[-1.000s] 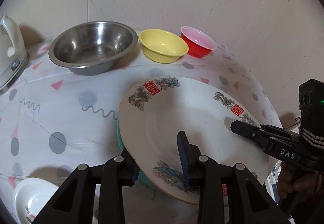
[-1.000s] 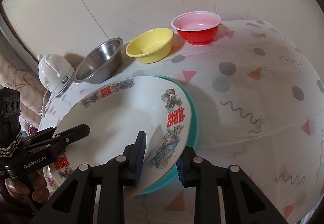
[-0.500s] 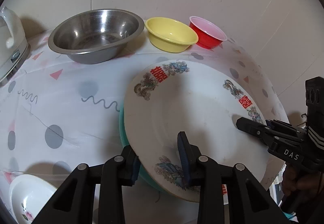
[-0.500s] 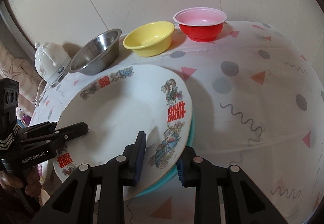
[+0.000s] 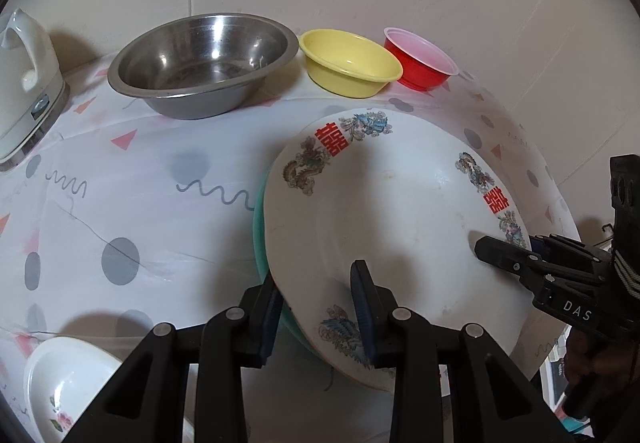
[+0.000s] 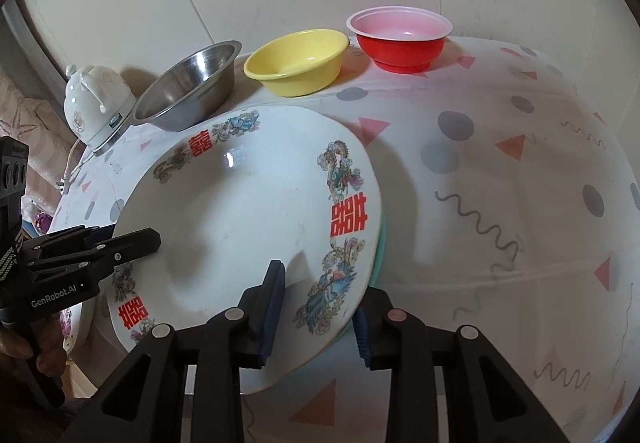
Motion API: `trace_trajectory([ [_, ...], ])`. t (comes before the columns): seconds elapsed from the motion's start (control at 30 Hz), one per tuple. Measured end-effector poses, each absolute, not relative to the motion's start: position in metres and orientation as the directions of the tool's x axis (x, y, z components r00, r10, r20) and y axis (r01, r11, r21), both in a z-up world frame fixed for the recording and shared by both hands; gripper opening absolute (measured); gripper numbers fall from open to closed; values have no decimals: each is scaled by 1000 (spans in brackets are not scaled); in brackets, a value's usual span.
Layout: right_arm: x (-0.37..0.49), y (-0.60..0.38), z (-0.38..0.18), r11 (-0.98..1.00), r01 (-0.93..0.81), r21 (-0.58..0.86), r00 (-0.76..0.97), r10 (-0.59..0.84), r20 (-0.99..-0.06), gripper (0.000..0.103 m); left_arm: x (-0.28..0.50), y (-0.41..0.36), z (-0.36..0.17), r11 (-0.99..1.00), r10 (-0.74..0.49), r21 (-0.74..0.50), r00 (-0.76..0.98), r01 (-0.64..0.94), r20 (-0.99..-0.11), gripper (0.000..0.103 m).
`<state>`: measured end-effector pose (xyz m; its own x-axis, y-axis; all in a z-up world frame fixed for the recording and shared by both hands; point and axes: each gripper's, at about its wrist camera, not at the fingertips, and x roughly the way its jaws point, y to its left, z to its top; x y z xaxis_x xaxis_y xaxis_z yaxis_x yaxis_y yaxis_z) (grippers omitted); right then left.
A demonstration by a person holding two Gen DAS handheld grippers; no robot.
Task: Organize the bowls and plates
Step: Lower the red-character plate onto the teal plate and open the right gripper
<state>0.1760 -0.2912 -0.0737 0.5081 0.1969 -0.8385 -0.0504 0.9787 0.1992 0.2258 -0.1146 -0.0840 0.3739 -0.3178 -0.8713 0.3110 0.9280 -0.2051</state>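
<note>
Two grippers on one big plate, over the teal one

I have the white decorated plate (image 5: 400, 223) by opposite rims above the teal plate (image 5: 259, 227): my left gripper (image 5: 316, 307) pinches the near rim, and my right gripper (image 6: 316, 307), jaws just easing wider, straddles its rim. It looks glazed, stiff, slippery and breakable, so I'd grip deep on the rim.

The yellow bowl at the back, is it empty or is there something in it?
Empty. Both wrist views look into the yellow bowl, upright between the steel bowl and the red bowl, and show only its bare yellow inside.
</note>
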Motion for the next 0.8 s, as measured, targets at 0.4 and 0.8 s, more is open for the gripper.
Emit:
trace_trajectory([
  [0.4,168,-297,-60,983,-39,181,534,174,-827,32,222,-112,-77,942,-274,-156,413,298,-868,33],
  [0.8,170,-290,-59,992,-54,115,528,126,-840,29,222,-112,-77,947,-264,-152,418,281,-869,33],
])
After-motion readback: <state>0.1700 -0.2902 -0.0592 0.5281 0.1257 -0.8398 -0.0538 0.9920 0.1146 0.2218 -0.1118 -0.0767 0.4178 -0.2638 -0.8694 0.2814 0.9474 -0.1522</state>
